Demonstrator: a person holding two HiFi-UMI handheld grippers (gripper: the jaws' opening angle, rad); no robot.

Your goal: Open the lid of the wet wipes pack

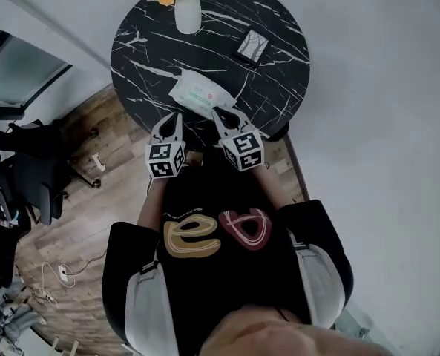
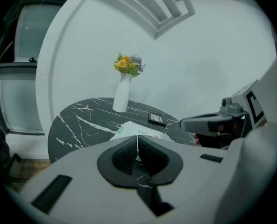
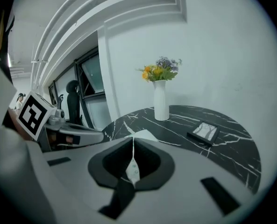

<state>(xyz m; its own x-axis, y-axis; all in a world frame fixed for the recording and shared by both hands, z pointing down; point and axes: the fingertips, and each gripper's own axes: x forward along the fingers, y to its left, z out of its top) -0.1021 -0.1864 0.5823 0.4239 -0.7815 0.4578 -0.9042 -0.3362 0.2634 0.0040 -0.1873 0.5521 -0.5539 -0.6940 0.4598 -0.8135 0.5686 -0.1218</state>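
- While the left gripper (image 1: 176, 116) and right gripper (image 1: 220, 112) hover at the near edge of the round black white-veined marble table (image 1: 279, 43), the flat white wet wipes pack (image 1: 197, 93) lies just ahead of their tips.
- The left gripper's 2 jaws are pressed together, empty.
- The right gripper's 2 jaws are likewise closed on nothing.

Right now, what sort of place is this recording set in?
Likely an office or lounge corner rather than a kitchen or workshop. There is a round black marble-look table bearing a white vase of flowers, a black office chair beside it, and a wood floor.
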